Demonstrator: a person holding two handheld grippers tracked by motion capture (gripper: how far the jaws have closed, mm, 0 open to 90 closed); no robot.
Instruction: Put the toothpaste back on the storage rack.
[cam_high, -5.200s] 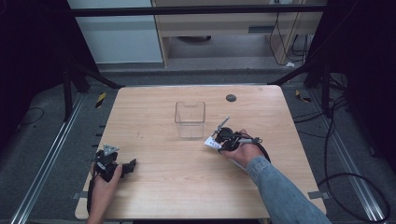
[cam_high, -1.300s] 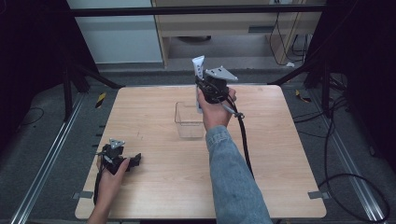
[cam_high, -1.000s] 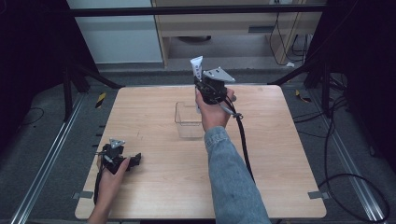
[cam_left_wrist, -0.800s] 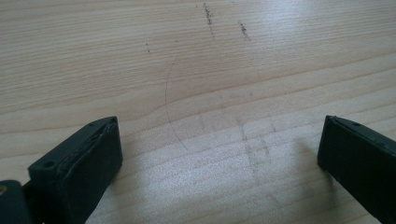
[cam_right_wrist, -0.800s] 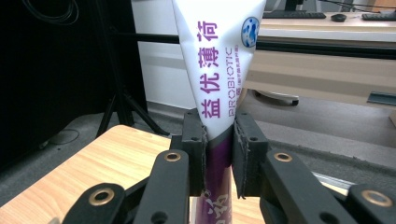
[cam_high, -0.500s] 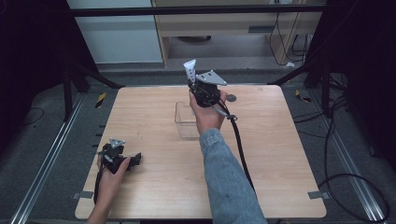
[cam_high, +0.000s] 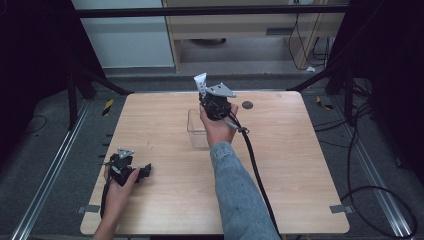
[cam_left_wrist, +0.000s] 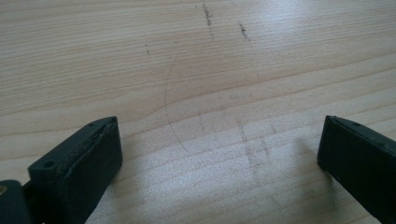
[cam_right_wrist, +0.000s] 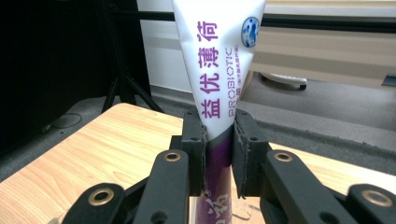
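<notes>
My right gripper (cam_high: 204, 96) (cam_right_wrist: 219, 140) is shut on a white and purple toothpaste tube (cam_high: 200, 81) (cam_right_wrist: 217, 56) printed "PROBIOTIC". The tube stands upright with its flat crimped end on top. It hangs over the far side of a clear plastic box (cam_high: 196, 131) in the middle of the wooden table (cam_high: 300, 165). My left gripper (cam_high: 143, 171) (cam_left_wrist: 217, 154) lies on the table near the front left corner. Its jaws stand wide open over bare wood with nothing between them.
A small dark round disc (cam_high: 247, 105) lies on the table right of the box. The right gripper's black cable (cam_high: 255, 160) trails down across the table beside the sleeve. Dark frame posts stand at both far corners.
The right hand has brought the tube down and a little to the left, nearer the clear box. The left hand has kept still.
</notes>
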